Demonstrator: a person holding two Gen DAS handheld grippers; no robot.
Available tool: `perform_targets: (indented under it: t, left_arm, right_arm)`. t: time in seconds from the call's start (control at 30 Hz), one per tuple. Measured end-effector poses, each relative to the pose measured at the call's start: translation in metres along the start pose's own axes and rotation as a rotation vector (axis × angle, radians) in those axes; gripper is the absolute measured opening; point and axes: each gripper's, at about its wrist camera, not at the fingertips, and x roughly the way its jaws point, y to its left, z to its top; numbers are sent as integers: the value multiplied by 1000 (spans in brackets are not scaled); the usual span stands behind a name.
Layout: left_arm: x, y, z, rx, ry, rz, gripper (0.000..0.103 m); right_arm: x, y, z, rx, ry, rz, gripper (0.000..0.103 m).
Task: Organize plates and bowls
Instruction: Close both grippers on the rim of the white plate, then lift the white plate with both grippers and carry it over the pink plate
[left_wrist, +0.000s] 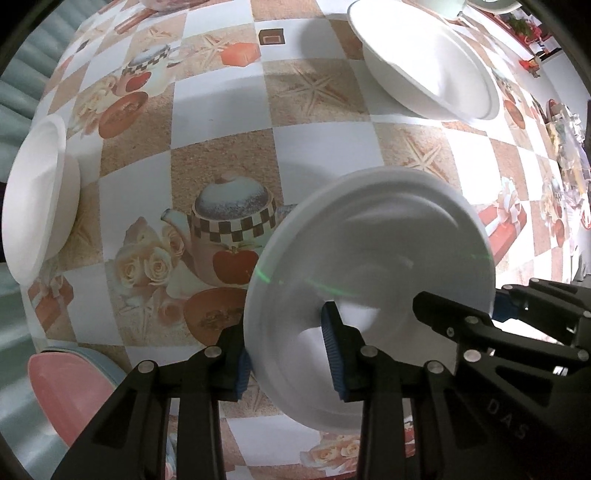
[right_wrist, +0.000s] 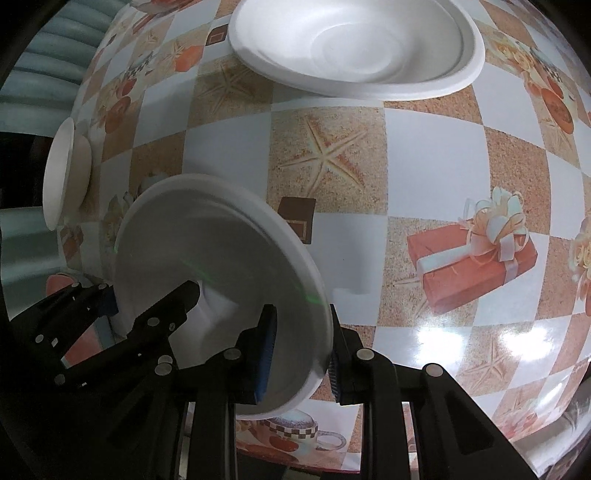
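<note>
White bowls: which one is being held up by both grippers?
The near bowl, pinched at its rim by the left gripper and the right gripper. The far bowl and side bowl sit untouched.

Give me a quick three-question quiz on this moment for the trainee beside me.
1. True or false: the left tool and the right tool both grip the same white bowl.
2. What colour is the top plate at the lower left of the left wrist view?
3. Where do the left tool's pads press on the white bowl? A) across its rim B) on its centre C) nowhere, they hang clear of it

Key: 1 true; 2 pink; 3 A.
</note>
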Motion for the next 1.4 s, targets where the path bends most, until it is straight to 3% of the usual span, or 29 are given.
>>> perform_targets:
  t: [0.2,0.5,0.9,1.4]
  left_arm:
    - [-11,8,-27,-16,-20,-32,27]
    - [-48,16,-49,-27,-53,-39,27]
    - [-145,64,-77,-107,-120,-34,27]
    - [-167,115,-97,-223,-183,-12,27]
  right_arm:
    - [-9,-16,-16,32,10,-4,21]
    - [-28,-10,-23,38,2,-10,21]
    - [-71,23,-22,-29,-58,-31,21]
    - [-98,101,-20,-158,-110,-48,21]
